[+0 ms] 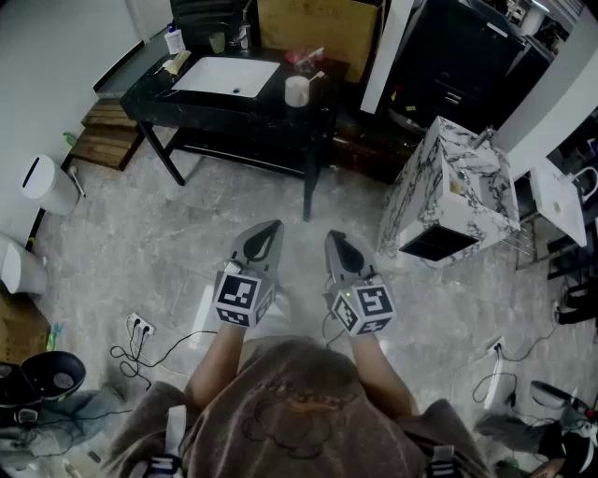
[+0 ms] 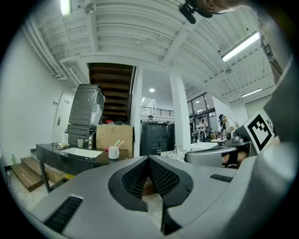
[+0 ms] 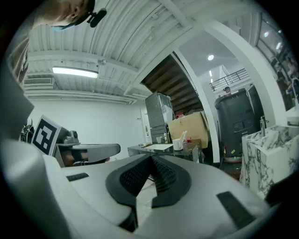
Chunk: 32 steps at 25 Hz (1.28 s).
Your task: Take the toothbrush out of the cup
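Note:
A white cup [image 1: 296, 91] stands on the black counter [image 1: 308, 105], right of the white sink, with a toothbrush [image 1: 314, 77] leaning out of it. The same cup [image 2: 113, 152] and toothbrush [image 2: 117, 144] appear small and far off in the left gripper view; cup [image 3: 178, 145] also shows in the right gripper view. My left gripper [image 1: 271, 227] and right gripper [image 1: 332, 237] are held side by side over the floor, well short of the counter. Both are shut with nothing between the jaws.
A white sink [image 1: 227, 77] is set in the counter, with a bottle [image 1: 174, 40] at its back left. A cardboard box [image 1: 318, 23] stands behind. A marbled cabinet [image 1: 453, 191] is to the right. Cables and a power strip [image 1: 138, 325] lie on the floor.

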Each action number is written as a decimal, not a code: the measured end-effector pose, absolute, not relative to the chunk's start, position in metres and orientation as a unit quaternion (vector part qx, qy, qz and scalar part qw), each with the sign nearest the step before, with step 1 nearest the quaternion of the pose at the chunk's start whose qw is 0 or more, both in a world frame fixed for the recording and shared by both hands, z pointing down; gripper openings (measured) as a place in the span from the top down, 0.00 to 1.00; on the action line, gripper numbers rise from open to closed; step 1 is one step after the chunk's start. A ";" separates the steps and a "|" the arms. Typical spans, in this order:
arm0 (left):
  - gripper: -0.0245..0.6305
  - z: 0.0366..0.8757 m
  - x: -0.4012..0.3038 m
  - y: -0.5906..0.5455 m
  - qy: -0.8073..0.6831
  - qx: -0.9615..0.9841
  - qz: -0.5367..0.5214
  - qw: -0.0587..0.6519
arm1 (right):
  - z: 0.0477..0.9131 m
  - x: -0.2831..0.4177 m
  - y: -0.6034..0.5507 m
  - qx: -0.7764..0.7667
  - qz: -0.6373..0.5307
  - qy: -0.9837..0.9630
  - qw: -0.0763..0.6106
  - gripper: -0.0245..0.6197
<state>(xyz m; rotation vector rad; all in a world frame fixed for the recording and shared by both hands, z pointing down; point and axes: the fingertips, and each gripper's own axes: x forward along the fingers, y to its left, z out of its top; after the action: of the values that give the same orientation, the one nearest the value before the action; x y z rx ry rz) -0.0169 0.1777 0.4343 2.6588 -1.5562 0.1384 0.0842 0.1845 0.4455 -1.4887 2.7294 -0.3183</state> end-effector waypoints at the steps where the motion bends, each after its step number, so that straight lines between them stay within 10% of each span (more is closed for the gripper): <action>1: 0.96 0.434 -0.016 0.177 -0.503 0.863 0.044 0.029 | 0.446 0.084 0.184 -0.476 -0.101 0.874 0.008 0.96; 32: 0.96 0.428 -0.020 0.078 -0.506 0.861 0.036 0.038 | 0.446 0.080 0.084 -0.461 -0.108 0.881 0.020 0.96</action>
<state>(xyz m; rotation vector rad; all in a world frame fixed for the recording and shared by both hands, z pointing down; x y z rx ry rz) -0.0201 0.0777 0.4283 2.6417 -1.5523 0.1094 0.0803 0.0839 0.4456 -1.4312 2.7323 -0.3336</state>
